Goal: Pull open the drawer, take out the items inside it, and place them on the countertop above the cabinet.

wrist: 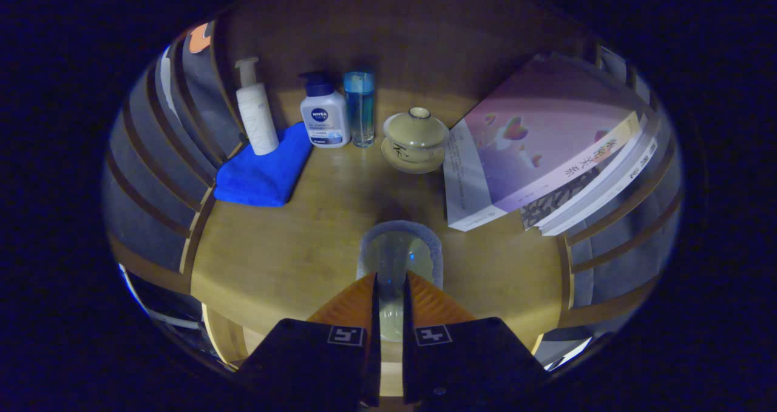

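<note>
Nearest to us, the gripper (391, 284) pinches a clear glass cup (397, 255) between its fingers, which are almost closed on its wall, above the wooden countertop (291, 242). Beyond the fingers we see a lidded tea bowl (415, 139), to its right two books (546, 151), to its left three bottles (325, 118) and a blue cloth (264, 169).

A glass (397, 255) sits between the gripper (391, 284) fingers, above the countertop (273, 254). Beyond: cloth (264, 169) left, lidded cup (416, 140) centre, books (546, 151) right.
</note>
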### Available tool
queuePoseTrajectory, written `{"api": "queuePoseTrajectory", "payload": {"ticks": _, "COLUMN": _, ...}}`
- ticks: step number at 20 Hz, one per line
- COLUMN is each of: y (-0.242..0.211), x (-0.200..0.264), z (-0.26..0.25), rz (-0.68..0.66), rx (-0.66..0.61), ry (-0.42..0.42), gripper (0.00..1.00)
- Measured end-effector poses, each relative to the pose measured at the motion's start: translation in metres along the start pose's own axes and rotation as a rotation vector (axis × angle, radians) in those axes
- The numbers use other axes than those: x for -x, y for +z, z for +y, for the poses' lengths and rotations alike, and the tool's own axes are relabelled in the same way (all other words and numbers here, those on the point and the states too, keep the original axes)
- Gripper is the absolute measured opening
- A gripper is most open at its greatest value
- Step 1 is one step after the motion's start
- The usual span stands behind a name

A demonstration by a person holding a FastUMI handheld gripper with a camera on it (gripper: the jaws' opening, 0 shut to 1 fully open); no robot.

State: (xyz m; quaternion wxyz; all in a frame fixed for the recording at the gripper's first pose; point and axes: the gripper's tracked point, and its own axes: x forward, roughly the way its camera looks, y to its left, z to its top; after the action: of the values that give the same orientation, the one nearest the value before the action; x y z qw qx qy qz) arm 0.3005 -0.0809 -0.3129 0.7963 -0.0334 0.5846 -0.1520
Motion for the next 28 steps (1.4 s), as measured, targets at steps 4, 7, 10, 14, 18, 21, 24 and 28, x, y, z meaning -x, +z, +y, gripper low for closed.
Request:
{"api": "queuePoseTrajectory", "payload": {"ticks": 4, "y": 0.004, "x": -0.005, "z": -0.001, "rz": -0.030, "rx": -0.029, "ry": -0.012, "gripper": 0.18}}
{"api": "queuePoseTrajectory", "payload": {"ticks": 7, "y": -0.002, "x": 0.000, "z": 0.008, "rz": -0.039, "rx": -0.066, "ry": 0.045, "gripper": 0.25}}
{"api": "queuePoseTrajectory", "payload": {"ticks": 10, "y": 0.000, "x": 0.018, "z": 0.009, "rz": -0.093, "rx": -0.045, "ry": 0.051, "gripper": 0.44}}
{"api": "queuePoseTrajectory", "payload": {"ticks": 14, "y": -0.020, "x": 0.045, "z": 0.020, "rz": -0.127, "rx": -0.033, "ry": 0.102, "gripper": 0.60}}
{"api": "queuePoseTrajectory", "payload": {"ticks": 18, "y": -0.048, "x": 0.072, "z": 0.026, "rz": -0.167, "rx": -0.002, "ry": 0.127, "gripper": 0.76}}
{"api": "queuePoseTrajectory", "payload": {"ticks": 21, "y": -0.076, "x": 0.099, "z": 0.034, "rz": -0.215, "rx": 0.062, "ry": 0.159, "gripper": 0.76}}
{"api": "queuePoseTrajectory", "payload": {"ticks": 24, "y": -0.100, "x": 0.132, "z": 0.041, "rz": -0.304, "rx": 0.129, "ry": 0.178, "gripper": 0.76}}
{"api": "queuePoseTrajectory", "payload": {"ticks": 28, "y": -0.135, "x": 0.171, "z": 0.048, "rz": -0.434, "rx": 0.139, "ry": 0.211, "gripper": 0.76}}
